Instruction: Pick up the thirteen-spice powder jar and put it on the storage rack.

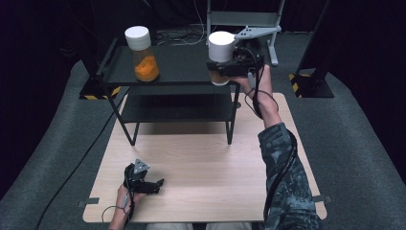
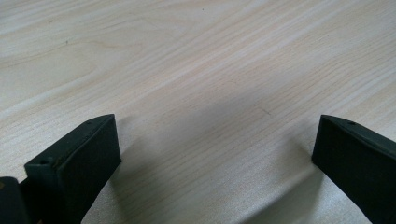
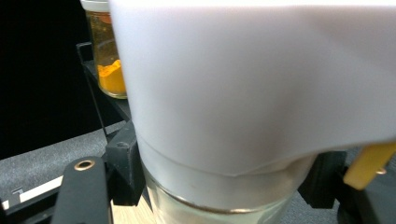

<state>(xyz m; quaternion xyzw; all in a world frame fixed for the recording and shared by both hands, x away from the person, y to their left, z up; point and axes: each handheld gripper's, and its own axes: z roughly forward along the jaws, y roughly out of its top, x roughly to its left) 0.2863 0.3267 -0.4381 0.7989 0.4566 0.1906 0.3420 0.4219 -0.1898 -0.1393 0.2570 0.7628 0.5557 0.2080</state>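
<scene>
Nearest the high camera, the left gripper rests low on the wooden table, jaws wide apart with nothing between them; its own view confirms bare wood grain. Right forearm extends forward to the black shelf rack, where the right gripper clamps a white-lidded jar at the top tier's right edge. Right gripper view adds the glass wall below the lid. A second jar, holding orange powder, stands on that tier's left.
</scene>
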